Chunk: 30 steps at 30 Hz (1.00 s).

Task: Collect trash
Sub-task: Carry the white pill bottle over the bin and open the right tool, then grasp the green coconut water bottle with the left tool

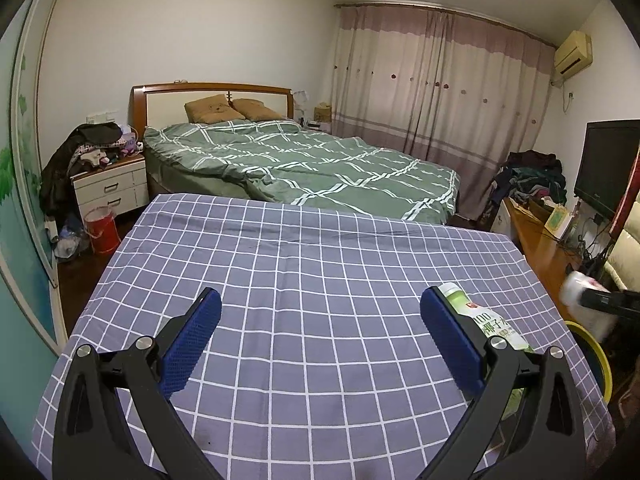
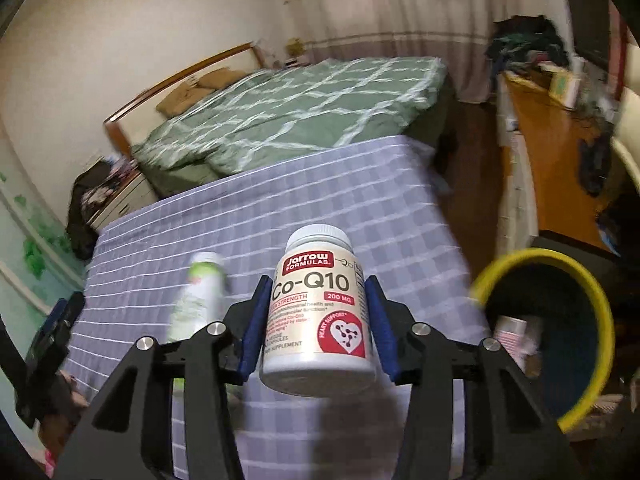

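A bedroom is being shown, closed in by pale walls [image 1: 192,28]. A bed [image 1: 312,164] with a wooden headboard [image 1: 212,90] is being covered by a green checked quilt, and two brown pillows [image 1: 232,110] are being propped at its head. The window is being hidden by long pinkish curtains [image 1: 440,80] (an air conditioner [image 1: 573,56] is mounted beside them). A white nightstand [image 1: 110,186] is being buried under clothes, and dark wooden floor [image 1: 76,276] is being glimpsed beside it

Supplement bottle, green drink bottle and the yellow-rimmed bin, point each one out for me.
supplement bottle [image 2: 320,312], right wrist view, on its front label.
green drink bottle [image 2: 198,292], right wrist view, on its blurred body.
yellow-rimmed bin [image 2: 600,304], right wrist view, on its yellow rim.
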Available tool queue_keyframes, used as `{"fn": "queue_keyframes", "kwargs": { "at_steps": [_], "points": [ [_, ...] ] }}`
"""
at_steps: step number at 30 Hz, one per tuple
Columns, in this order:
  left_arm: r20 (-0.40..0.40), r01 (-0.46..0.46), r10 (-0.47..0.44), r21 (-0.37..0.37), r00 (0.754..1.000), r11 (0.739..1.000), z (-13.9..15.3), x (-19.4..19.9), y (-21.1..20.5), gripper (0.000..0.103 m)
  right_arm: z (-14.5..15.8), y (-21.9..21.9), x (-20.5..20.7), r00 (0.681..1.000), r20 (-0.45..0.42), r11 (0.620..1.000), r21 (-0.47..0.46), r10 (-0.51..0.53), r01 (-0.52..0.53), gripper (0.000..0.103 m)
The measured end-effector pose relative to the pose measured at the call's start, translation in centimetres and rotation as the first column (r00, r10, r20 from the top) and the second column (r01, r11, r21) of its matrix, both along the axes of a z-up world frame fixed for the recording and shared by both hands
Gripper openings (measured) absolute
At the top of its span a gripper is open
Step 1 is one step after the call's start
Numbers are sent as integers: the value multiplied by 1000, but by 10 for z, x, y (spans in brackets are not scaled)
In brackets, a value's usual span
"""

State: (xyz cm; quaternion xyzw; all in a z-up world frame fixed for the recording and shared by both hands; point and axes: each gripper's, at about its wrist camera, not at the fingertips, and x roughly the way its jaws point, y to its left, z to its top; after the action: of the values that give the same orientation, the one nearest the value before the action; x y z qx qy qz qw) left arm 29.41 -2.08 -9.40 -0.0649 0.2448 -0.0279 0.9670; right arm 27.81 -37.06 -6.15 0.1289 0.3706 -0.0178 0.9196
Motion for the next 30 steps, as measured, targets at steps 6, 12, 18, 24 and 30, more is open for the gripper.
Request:
{"fn": "queue_keyframes", "kwargs": {
  "at_steps": [6,12,18,24,30],
  "points": [
    [3,11,-11,12,1000,1000,0,-1,-4,98,-20,-85,-24,977,-48,978,-28,-210,209,45],
    [7,16,-16,29,1000,999,1,-2,-9,98,-46,-124,-24,941,-102,947,-60,-321,317,61],
    [2,35,-35,34,999,999,0,-2,-14,98,-25,-102,-17,964,-29,965,8,-263,264,69],
    [22,53,-55,68,998,996,3,-8,-24,98,-2,-51,17,980,108,985,60,-165,159,72],
    [3,142,-142,69,990,988,9,-25,-56,98,-19,-37,22,987,93,992,27,-128,126,72]
  ]
}}
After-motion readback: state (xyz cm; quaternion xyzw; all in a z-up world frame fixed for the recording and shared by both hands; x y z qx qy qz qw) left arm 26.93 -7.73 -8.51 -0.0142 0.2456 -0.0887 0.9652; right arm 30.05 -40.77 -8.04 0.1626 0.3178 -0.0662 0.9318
